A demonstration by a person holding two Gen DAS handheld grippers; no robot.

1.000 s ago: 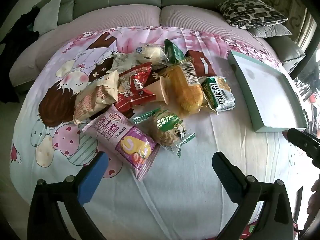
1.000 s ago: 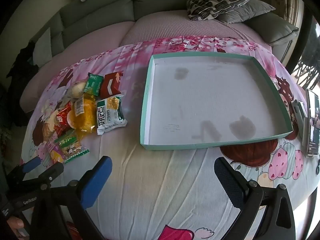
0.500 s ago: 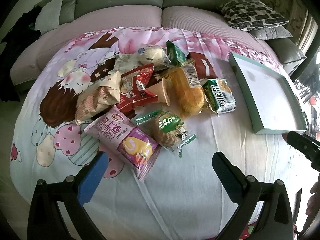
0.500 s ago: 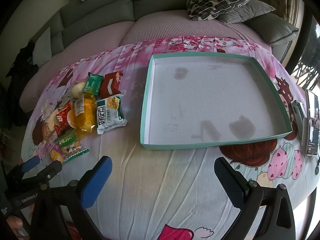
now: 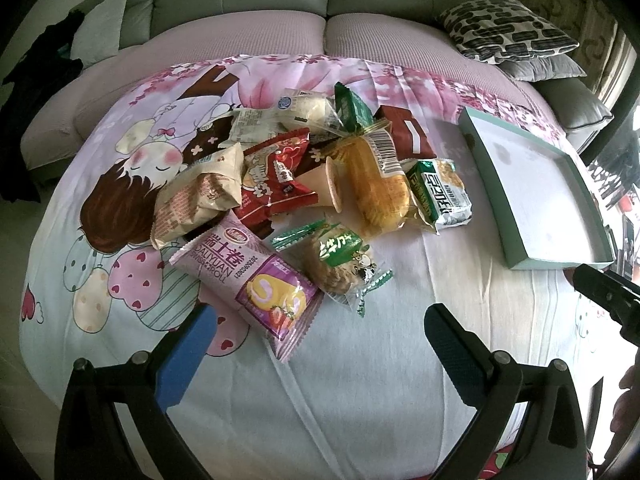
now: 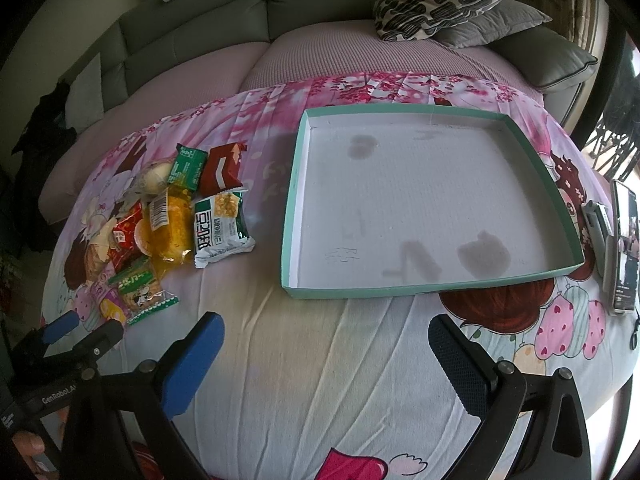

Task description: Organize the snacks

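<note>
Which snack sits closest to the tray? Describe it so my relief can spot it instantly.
Start at the teal-rimmed tray, then look to the snack pile beside it. The white-and-green packet lies on the pile's tray-side edge, the only one with bold black characters on white.

**Bare sheet up front, clutter to the left**

Bare sheet (image 6: 320, 360) lies between the snack pile (image 5: 312, 184) and the tray (image 6: 288, 240), wide enough to pass. The tray floor is bare (low rim all round). A phone (image 6: 622, 248) crowds its right side.
</note>
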